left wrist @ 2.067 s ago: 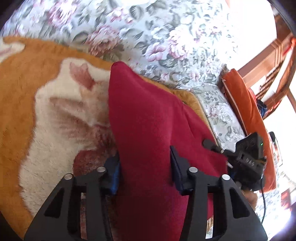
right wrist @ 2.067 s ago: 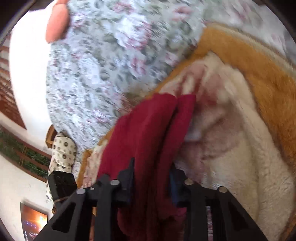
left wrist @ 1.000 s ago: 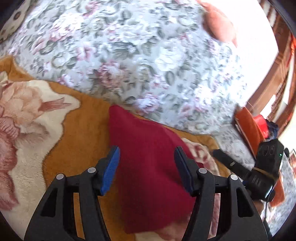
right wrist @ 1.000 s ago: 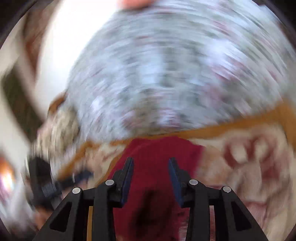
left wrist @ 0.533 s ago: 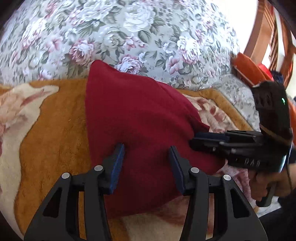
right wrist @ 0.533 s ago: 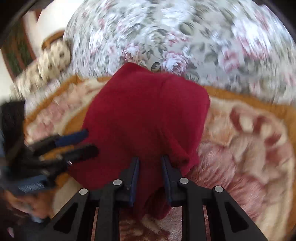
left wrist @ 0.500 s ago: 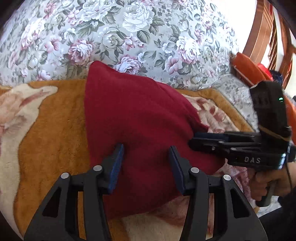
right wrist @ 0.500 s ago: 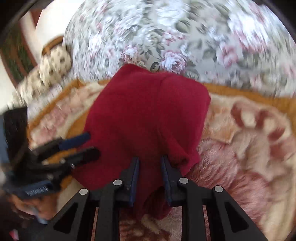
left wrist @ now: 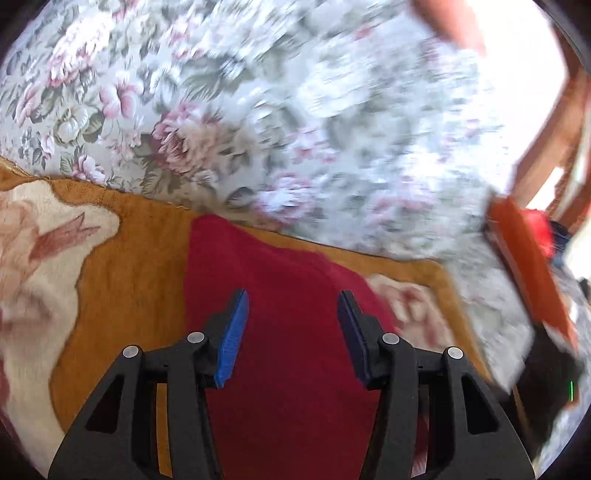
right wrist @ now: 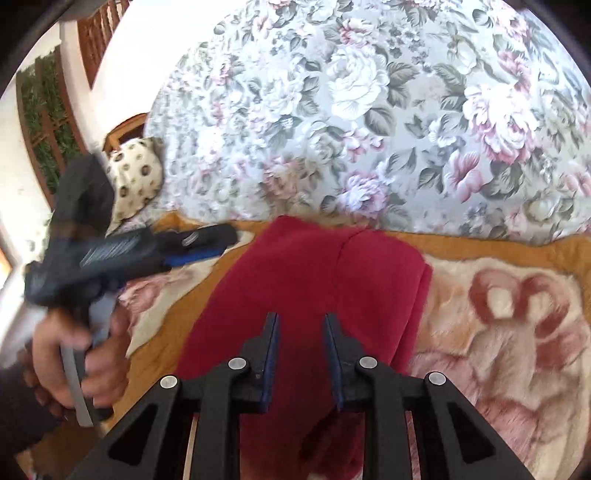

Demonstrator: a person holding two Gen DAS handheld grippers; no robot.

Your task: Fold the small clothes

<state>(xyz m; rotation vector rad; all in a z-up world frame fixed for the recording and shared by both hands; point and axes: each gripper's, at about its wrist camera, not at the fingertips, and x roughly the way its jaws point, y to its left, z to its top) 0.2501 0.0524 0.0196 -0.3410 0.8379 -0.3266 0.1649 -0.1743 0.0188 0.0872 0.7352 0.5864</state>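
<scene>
On the orange floral blanket (right wrist: 498, 325), your soft, limp red garment (right wrist: 314, 280) lies folded beneath the parted, empty left gripper (left wrist: 291, 314) and right gripper (right wrist: 300, 325), and likely handles best pinched at an edge through every layer.

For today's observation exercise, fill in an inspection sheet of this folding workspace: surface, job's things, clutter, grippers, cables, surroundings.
Surface: orange and cream plush blanket spread over a floral bedcover.
Job's things: one red garment lying folded on the blanket, a crease running down its middle.
Clutter: spotted cushion at the far left; orange cushion at the right edge.
Grippers: left gripper open above the garment, gripping nothing; right gripper open, narrower gap, garment beneath it, not pinched.
Cables: nothing seen.
Surroundings: white wall and wooden slatted frame; the left wrist view is motion-blurred.
</scene>
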